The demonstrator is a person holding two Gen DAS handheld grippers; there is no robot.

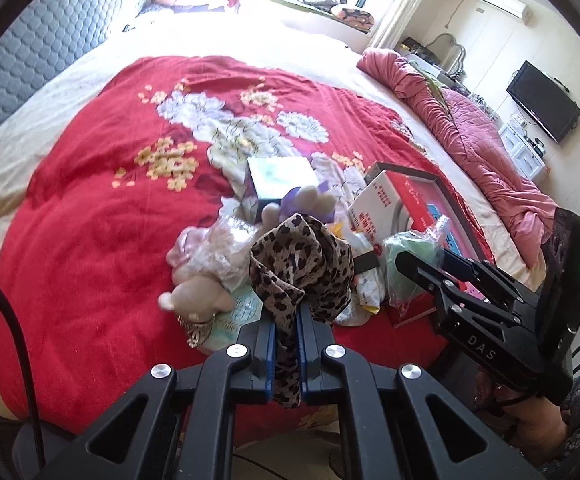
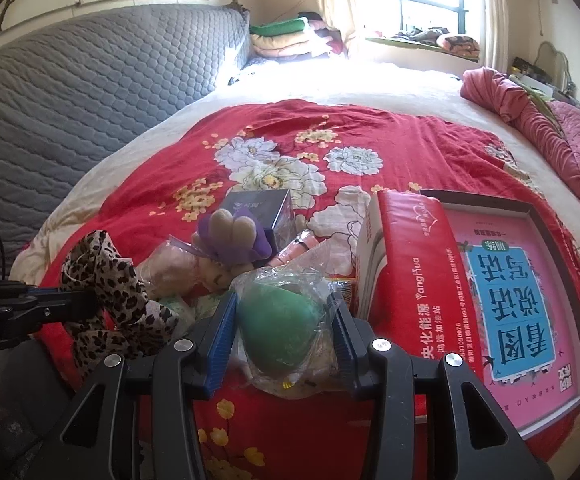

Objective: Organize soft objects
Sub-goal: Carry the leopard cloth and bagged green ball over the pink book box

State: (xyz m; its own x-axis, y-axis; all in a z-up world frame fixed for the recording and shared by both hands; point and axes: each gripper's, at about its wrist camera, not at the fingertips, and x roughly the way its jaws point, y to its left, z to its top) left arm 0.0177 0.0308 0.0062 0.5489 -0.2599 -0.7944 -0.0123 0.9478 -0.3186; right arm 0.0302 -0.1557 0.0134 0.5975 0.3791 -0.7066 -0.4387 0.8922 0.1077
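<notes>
Bed point(image 2: 137, 148): red floral blanket point(image 2: 290, 136) (spread flat), pink quilt point(image 2: 562, 136) at edge.

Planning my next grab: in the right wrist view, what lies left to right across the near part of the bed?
Left gripper with leopard cloth → green item in a clear bag, in the right gripper → red box → pink book.

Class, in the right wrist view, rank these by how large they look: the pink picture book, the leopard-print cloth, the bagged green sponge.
1. pink picture book
2. and 3. leopard-print cloth and bagged green sponge look alike; the sponge sits nearest the camera, so unranked.
</notes>
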